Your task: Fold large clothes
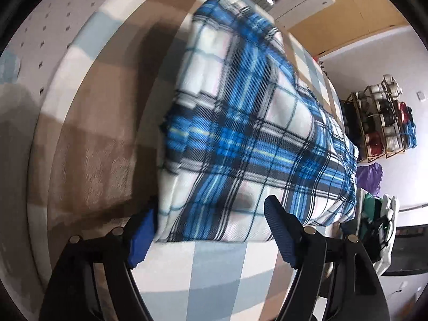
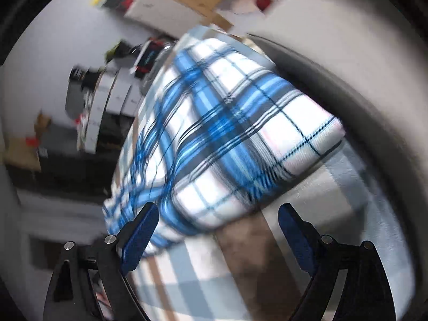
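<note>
Plaid garment (image 1: 240, 123): blue, white and black check, already a thick folded bundle, lying on the checked bedcover (image 1: 214, 264). Everything below is placed relative to this bundle.
Bedcover: beige, pale blue and white squares, under the bundle on all sides that I can see.
My left tongs (image 1: 211, 230): jaws spread wide, at the bundle's near edge. One blue pad (image 1: 140, 238) is at the near corner, the other is over the near edge. Nothing pinched; whether a pad touches cloth I can't tell.
My right tongs (image 2: 218, 230): jaws spread wide, nothing between them. One pad (image 2: 140, 238) overlaps a loose crumpled flap at the bundle's near corner in the right wrist view, the other is over bare bedcover beside it. View is blurred, so contact is unclear.
Step in hand, my guess: between folds, both tongs free of the cloth and lining up on the bundle for another fold or a tidy-up.
Progress, my guess: late; the bundle is compact with several layers, but the loose flap by my right tongs looks untucked.
Next move calls for: closing on all layers at one edge, not just the top sheet, then lifting both ends level.
Risk: thick fleece-like stack may slip or fan open.
Background: shelf rack (image 1: 379, 123) well beyond the bundle, off the bed.
</note>
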`<state>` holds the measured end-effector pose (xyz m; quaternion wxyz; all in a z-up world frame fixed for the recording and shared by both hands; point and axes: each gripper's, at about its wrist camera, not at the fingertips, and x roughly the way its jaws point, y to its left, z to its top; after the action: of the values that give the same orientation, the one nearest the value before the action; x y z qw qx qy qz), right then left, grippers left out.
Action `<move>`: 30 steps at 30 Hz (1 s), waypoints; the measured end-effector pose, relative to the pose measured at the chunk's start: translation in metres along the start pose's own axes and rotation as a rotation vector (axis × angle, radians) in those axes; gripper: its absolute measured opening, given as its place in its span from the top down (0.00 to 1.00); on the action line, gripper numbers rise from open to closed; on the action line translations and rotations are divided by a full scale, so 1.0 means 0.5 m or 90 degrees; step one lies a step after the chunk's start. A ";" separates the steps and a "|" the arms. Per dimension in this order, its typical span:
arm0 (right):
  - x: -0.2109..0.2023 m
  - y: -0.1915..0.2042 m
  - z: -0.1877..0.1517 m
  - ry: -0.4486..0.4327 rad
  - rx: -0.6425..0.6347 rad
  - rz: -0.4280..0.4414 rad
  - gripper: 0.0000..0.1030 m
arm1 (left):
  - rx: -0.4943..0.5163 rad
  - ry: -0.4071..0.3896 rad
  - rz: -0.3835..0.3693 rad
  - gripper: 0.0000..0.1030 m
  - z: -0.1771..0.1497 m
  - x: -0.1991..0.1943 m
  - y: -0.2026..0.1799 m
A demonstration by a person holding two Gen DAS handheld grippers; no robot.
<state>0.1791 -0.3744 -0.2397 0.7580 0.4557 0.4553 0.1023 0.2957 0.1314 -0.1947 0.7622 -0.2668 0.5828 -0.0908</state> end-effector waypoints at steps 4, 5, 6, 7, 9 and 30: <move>0.032 0.023 0.021 -0.056 0.006 -0.007 0.10 | 0.040 -0.011 0.018 0.96 0.011 0.029 -0.021; 0.035 0.031 0.022 -0.075 -0.006 -0.017 0.10 | 0.046 -0.015 0.022 0.96 0.004 0.032 -0.030; 0.041 0.045 0.018 -0.095 -0.025 -0.039 0.12 | 0.047 -0.019 0.030 0.97 0.004 0.035 -0.029; 0.049 0.064 0.011 -0.112 -0.057 -0.087 0.15 | 0.042 -0.020 0.033 0.98 0.002 0.034 -0.027; 0.055 0.078 0.002 -0.119 -0.092 -0.122 0.81 | 0.049 -0.023 0.060 0.98 0.002 0.025 -0.034; -0.112 0.064 -0.197 -0.055 -0.320 -0.250 0.66 | 0.040 0.016 0.095 0.88 -0.148 -0.108 0.029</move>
<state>0.0787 -0.3298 -0.1979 0.8709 0.1614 0.4622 0.0434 0.2073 0.1454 -0.1698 0.7675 -0.1975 0.6074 -0.0552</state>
